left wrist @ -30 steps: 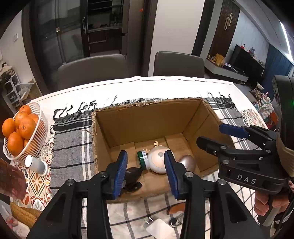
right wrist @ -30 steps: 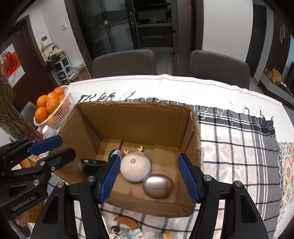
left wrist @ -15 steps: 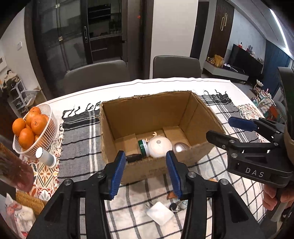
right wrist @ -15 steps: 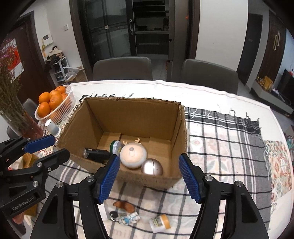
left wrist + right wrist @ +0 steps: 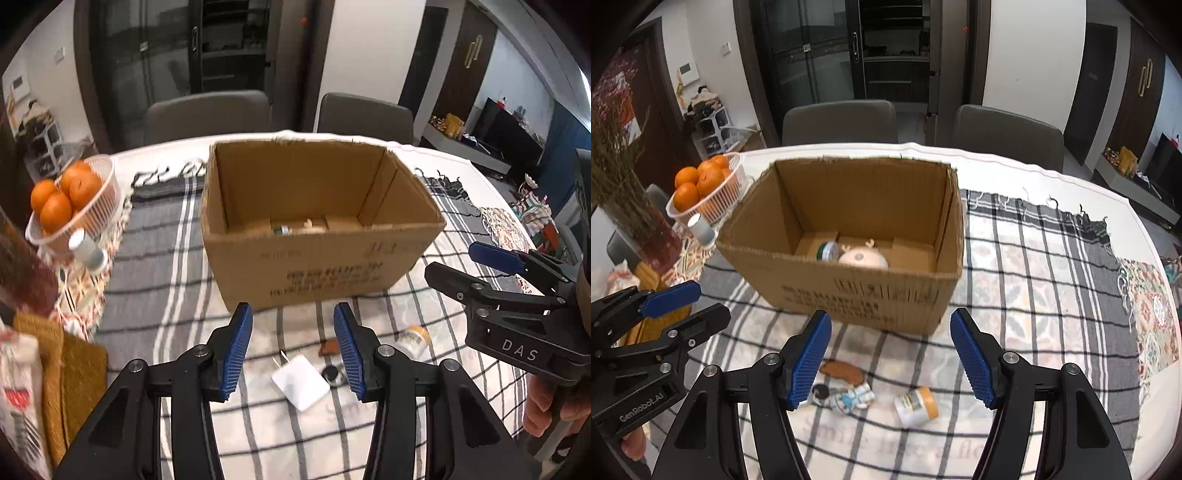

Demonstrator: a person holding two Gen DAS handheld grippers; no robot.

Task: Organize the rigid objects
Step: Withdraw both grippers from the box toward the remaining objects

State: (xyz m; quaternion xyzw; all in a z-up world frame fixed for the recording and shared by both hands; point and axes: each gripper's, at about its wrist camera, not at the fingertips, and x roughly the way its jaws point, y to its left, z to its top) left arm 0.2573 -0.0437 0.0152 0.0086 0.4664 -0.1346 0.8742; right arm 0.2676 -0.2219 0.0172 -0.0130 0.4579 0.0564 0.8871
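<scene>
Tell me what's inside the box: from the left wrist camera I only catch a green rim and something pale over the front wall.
Observer: The right wrist view shows a round cream toy with antlers on the floor of the box, next to a green-lidded jar lying on its side.
Operator: What lies just right of the black disc, where my view is blocked?
Observer: A small astronaut figure, lying flat on the cloth.
Operator: Is the blurry bottle further right standing up?
Observer: No. It lies on its side, white with an orange cap that points right.
</scene>
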